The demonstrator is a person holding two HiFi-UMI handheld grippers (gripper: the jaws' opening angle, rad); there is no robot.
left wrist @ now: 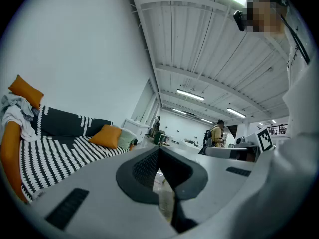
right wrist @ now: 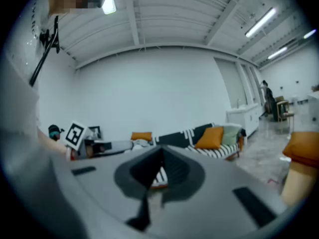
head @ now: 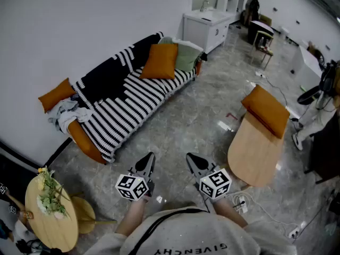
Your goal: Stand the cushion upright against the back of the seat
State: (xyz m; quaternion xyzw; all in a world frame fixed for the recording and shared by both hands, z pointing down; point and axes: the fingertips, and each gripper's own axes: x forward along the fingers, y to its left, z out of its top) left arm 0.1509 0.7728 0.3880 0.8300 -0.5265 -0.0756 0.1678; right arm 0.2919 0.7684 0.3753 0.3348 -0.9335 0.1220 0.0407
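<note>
1. Head view: high up, faces fwd & steeply down; left gripper [head: 147, 161] & right gripper [head: 194, 162] close below, sofa [head: 133, 94] well ahead.
2. Left gripper view: low, approx level, along its own jaws; sofa far off at left.
3. Right gripper view: low, approx level; sofa distant, mid-frame; table [right wrist: 298, 183] at right edge.
4. Shared: all 3 see sofa; head & right gripper views share table.

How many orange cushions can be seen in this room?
3. One orange cushion stands on the sofa beside a green cushion; a second sits at the sofa's left end; a third lies on the wooden table. Others may hide under the striped blanket.
</note>
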